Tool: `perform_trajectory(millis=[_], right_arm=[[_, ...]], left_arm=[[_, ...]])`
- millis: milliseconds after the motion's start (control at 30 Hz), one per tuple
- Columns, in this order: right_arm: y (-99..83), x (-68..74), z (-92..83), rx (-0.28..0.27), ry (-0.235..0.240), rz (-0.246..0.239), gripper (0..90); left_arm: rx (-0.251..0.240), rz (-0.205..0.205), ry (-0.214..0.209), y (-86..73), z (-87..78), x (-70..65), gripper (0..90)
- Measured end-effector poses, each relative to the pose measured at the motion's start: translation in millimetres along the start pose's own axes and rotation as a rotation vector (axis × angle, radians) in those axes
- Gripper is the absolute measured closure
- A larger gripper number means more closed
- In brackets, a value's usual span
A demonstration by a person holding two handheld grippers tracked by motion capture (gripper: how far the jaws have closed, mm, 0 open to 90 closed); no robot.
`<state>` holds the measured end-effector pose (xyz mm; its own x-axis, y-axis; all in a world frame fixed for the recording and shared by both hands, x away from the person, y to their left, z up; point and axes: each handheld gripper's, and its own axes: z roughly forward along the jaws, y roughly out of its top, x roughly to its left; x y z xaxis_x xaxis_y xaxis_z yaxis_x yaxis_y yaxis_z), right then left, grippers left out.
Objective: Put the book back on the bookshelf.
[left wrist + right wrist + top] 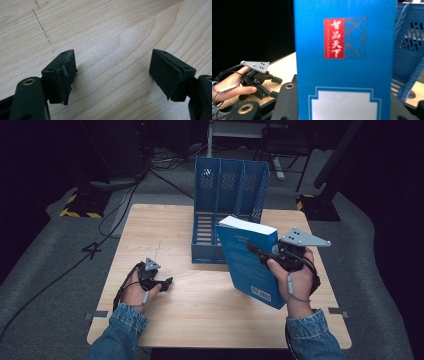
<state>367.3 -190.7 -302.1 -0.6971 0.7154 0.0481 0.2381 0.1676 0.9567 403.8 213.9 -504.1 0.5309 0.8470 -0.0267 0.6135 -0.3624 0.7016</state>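
From the high view I have the right gripper clamped on a blue book, lifted clear of the wooden table and tilted, its white page edge uppermost and its barcode corner lowest, toward the near side. The book hangs over the right half of the table, just in front of the near right corner of the blue file organizer, which stands upright at the far middle of the tabletop with its slotted compartments open toward me. In the right gripper view the book's cover stands close before the lens, showing a red label with white characters and a pale panel below it; the jaws sit at the book's lower edge on either side of it, and part of the organizer's perforated wall is visible at the right. My left gripper rests low over the near left part of the table, well apart from the book. In the left gripper view its jaws are spread wide with bare wood grain between them, holding nothing.
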Motion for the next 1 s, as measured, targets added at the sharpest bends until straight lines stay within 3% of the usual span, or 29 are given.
perform_trajectory(millis=[633, 1000], right_arm=[[46.6, -27.6, -9.8, -0.047, -0.036, 0.008, 61.7], [70.4, -55.2, 10.1, -0.074, -0.049, 0.035, 61.7]], left_arm=[[-0.003, -0.021, 0.025, -7.2, -6.8, -1.1, 22.5], [-0.002, -0.024, 0.025, -10.8, -10.3, -0.5, 22.6]])
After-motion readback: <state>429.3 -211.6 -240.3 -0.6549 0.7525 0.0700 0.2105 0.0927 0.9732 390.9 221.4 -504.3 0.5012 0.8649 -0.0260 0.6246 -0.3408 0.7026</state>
